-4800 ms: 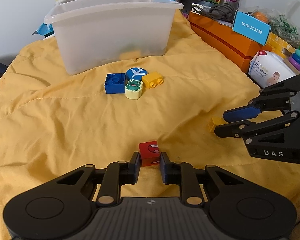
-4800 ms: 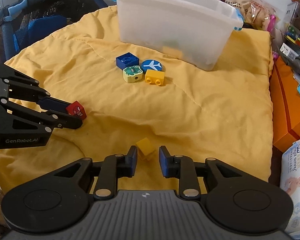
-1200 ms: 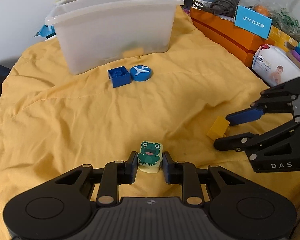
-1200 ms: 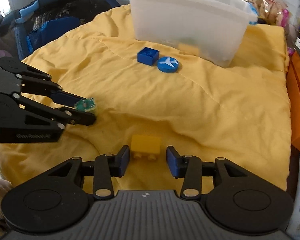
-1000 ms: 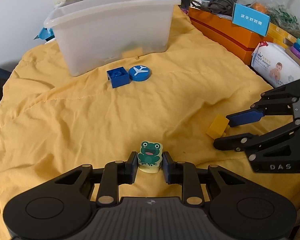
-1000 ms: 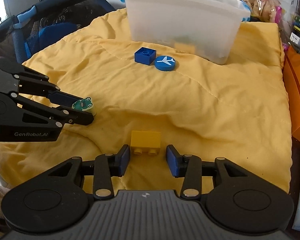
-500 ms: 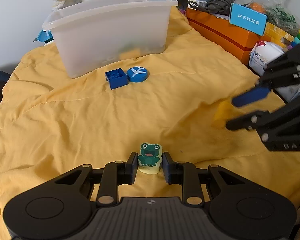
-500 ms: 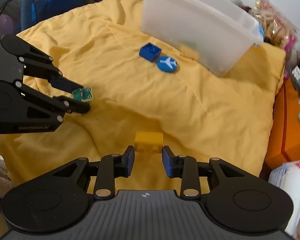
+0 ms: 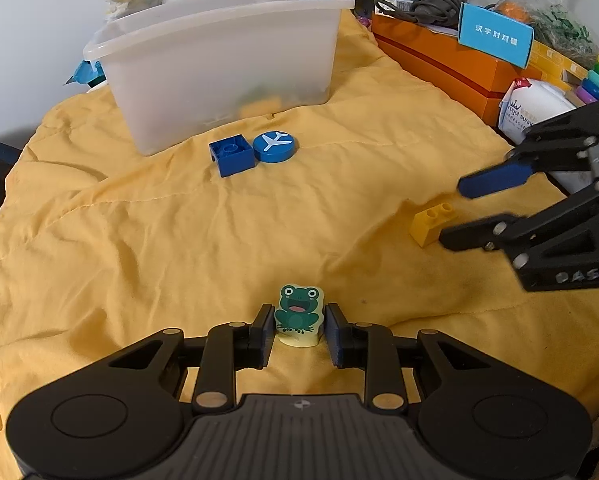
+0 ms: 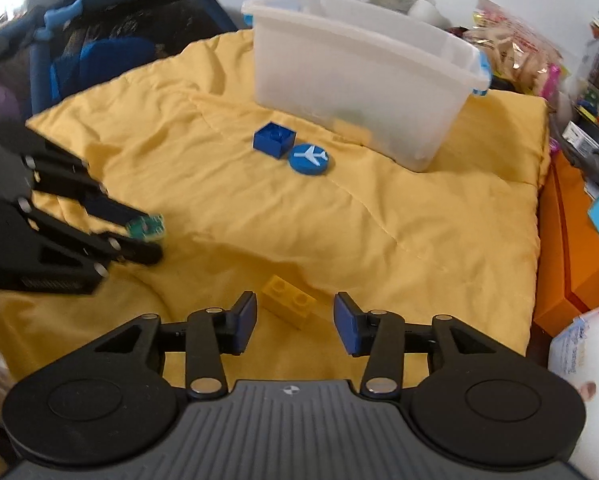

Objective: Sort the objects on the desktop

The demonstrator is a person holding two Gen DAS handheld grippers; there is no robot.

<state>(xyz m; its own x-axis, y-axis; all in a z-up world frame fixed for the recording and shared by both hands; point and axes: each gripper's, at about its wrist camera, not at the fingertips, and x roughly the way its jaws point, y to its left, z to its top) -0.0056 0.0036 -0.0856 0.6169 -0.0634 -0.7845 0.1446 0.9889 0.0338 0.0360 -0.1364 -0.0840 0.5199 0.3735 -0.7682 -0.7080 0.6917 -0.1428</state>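
Note:
My left gripper (image 9: 297,330) stands around the frog block (image 9: 298,314), which rests on the yellow cloth (image 9: 139,240); small gaps show beside the pads. It also shows in the right wrist view (image 10: 147,227). My right gripper (image 10: 295,322) is open, with the yellow brick (image 10: 288,306) lying on the cloth between its fingers. In the left wrist view the yellow brick (image 9: 433,223) sits in front of the right gripper (image 9: 455,212). A blue square brick (image 9: 232,155) and a blue plane disc (image 9: 275,146) lie before the clear bin (image 9: 219,60).
An orange box (image 9: 439,56) with a blue card, a wipes pack (image 9: 535,108) and stacked toys stand at the right. A dark blue mesh frame (image 10: 79,40) is at the left in the right wrist view. Bags lie behind the bin.
My right gripper has opened and let the yellow brick down on the cloth. My left gripper's jaws have eased slightly around the frog block.

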